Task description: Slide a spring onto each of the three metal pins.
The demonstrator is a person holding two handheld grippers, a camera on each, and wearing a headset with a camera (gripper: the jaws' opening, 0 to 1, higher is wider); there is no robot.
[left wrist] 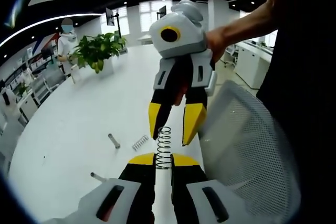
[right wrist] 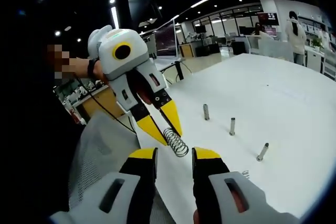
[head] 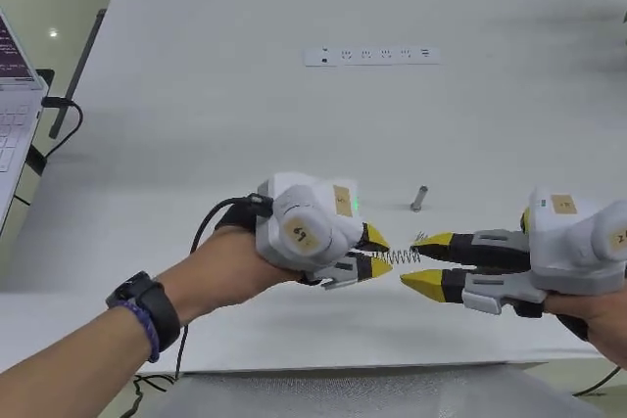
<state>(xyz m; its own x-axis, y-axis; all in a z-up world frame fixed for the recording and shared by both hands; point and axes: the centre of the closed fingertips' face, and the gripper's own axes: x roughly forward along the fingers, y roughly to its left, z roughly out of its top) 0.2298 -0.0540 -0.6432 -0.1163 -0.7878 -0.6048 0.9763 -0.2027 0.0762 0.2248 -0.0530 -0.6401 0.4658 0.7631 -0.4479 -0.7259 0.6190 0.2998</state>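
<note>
While the left gripper pinches one end of the spring, the right gripper faces it tip to tip, jaws apart right at the free end.

The left gripper and the right gripper look alike: a rounded white shell, grey slotted plates along black fingers, and wedge-shaped yellow tips. Each shell carries a tan sticker on top. The left one also has a round tan sticker with a dark mark on its side and a small green light. A black cable leaves its rear. The left wrist wears a black watch and a purple band. The person wears a dark top.
</note>
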